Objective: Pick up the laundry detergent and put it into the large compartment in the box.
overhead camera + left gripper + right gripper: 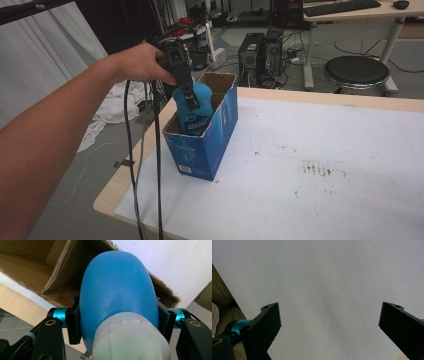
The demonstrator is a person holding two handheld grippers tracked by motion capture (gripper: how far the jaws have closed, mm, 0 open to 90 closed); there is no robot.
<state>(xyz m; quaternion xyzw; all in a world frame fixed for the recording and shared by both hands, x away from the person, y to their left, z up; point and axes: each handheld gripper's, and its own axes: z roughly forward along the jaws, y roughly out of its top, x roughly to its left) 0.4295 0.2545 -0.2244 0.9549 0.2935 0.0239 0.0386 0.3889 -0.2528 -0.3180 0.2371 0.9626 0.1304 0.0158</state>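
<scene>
Left tongs [191, 102] clamp a blue bottle [196, 107] just above its white cap [130, 340], with the bottle's rounded body partly down inside the open blue cardboard box [202, 150] that stands near the left edge of the white-covered surface [310, 165]. Right tongs [329, 320] hang wide open over bare white cover, gripping nothing.

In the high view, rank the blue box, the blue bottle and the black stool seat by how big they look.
1. Blue box, largest.
2. Black stool seat, though it stands farther back, so its true size is unsure.
3. Blue bottle, partly hidden inside the box and behind the left gripper.
</scene>
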